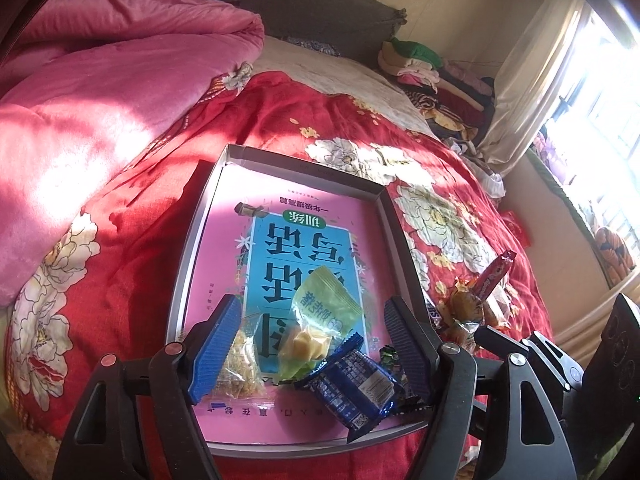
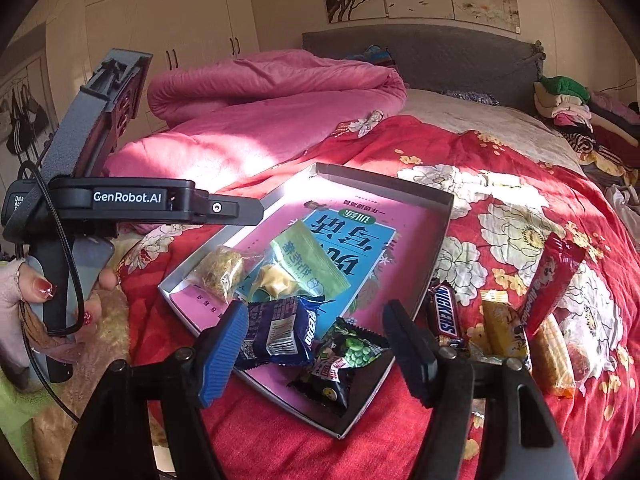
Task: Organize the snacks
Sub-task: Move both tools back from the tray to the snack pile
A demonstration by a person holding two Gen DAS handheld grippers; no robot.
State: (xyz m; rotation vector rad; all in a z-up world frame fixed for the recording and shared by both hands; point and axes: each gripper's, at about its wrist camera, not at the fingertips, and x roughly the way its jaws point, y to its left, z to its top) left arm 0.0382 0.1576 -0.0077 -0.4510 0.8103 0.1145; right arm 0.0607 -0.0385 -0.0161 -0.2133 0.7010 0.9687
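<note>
— Lying in the shallow grey box (image 2: 444,216) on the bed, what snacks do you count?

— Five. A clear packet of crumbly yellow-brown bits (image 2: 221,270), a green packet (image 2: 308,262) with a pale yellow candy (image 2: 276,282) showing at its near end, a blue wrapped biscuit pack (image 2: 276,334) and a black packet printed with green peas (image 2: 344,354). They rest on a pink book cover (image 1: 320,232) that lines the box bottom.

— And outside the box?

— Just beside its right wall, on the red flowered bedspread (image 2: 520,184), sit a Snickers bar (image 2: 444,314), a yellow packet (image 2: 498,326), a red stick-shaped pack (image 2: 552,284) leaning on the others, and a clear-wrapped yellow piece (image 2: 556,352).

— What about the grippers?

— The left gripper (image 1: 310,354) hovers over the near end of the box, fingers spread wide, nothing pinched; the crumbly packet, the green packet and the blue pack appear between them. The right gripper (image 2: 316,354) hangs over the near corner, fingers likewise apart, clear of the blue pack and the pea packet. A hand (image 2: 48,292) with red-painted nails holds the left gripper's handle.

— Farther out?

— A rumpled pink quilt (image 2: 260,112) behind the box, a grey headboard (image 2: 420,56), and folded clothes (image 2: 572,104) at the far right of the bed.
</note>
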